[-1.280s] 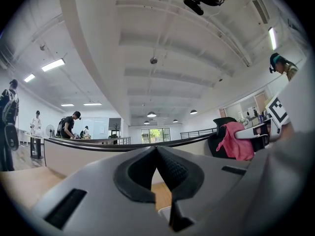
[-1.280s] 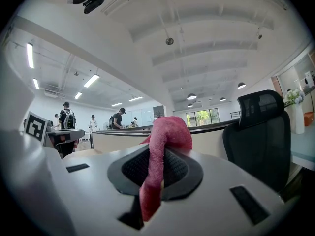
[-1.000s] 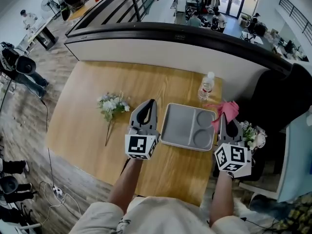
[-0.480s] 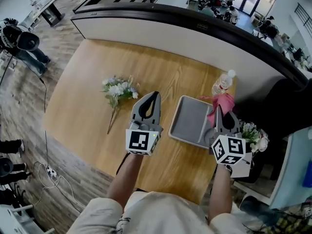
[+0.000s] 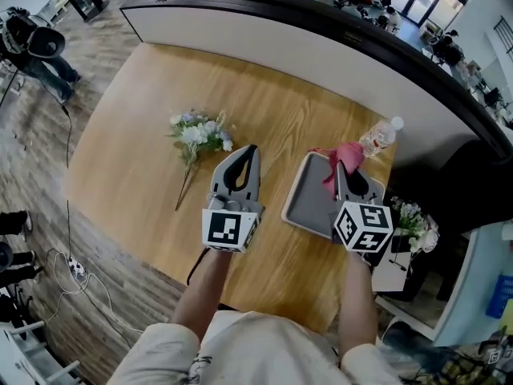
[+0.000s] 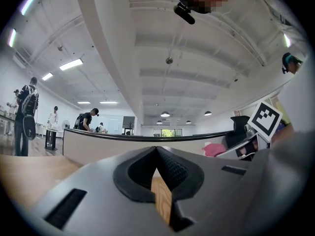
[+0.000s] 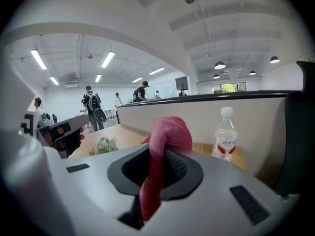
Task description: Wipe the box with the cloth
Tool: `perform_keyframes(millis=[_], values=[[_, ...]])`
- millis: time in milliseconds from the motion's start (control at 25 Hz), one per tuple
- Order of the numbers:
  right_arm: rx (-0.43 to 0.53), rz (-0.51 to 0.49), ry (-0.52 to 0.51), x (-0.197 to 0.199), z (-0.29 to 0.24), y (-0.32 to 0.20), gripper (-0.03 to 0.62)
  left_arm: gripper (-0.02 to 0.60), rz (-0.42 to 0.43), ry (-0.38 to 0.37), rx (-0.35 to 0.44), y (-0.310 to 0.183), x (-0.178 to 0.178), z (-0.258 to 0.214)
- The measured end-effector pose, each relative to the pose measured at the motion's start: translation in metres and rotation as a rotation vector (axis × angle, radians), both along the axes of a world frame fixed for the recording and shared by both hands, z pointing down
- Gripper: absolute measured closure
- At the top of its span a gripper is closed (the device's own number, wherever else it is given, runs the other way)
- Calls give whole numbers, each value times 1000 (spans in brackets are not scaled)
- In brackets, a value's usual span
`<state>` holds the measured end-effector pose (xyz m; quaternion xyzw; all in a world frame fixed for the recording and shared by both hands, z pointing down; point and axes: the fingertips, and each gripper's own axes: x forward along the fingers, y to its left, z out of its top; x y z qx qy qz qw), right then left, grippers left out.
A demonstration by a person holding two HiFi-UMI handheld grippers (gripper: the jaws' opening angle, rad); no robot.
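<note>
The right gripper [image 5: 343,172] pinches the pink cloth [image 5: 341,157] between its jaws. In the right gripper view the fabric runs up through the jaws and flops over in a fold above them. It hangs over the far right part of the grey box [image 5: 308,203], and I cannot tell whether it touches the surface yet. The left gripper [image 5: 245,156] sits just to the left of the box. Its jaws are pressed together on nothing, and only the wooden table [image 5: 136,159] shows through the gap behind the tips. A water bottle [image 5: 380,137] stands just beyond the box's far right corner. A small bunch of flowers [image 5: 200,132] lies well to the box's left.

The step in hand looks like bringing the cloth down to start wiping. To do it well, tip the right gripper so the loose fold — not the hard jaw tips — meets the box. Press lightly and sweep in overlapping strokes from the far edge towards the near one, working into the recesses. The box looks shallow and light and may slide, so resting the closed left gripper against its left rim should steady it. Keep the strokes short of the bottle — a wide swing could knock it over.
</note>
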<state>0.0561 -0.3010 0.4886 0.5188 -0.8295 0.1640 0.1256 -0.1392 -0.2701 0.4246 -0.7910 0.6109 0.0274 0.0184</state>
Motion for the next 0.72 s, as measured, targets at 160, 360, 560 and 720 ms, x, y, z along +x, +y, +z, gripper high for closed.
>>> perform_keyframes(millis=[160,360,560,720], values=[[-79,-25,29,-19,27,-6,537,568,-15,12,-15,0,-8,9],[-158,-62,74,-37,55,-6,537,568,-18,16,-30,0,-14,15],[-297,-113,162,-49,95,-2,537,568,-5,21,-40,0,-13,21],[-350,-160,257,-58,106,-1,537,568,7,28,-51,-2,-8,27]])
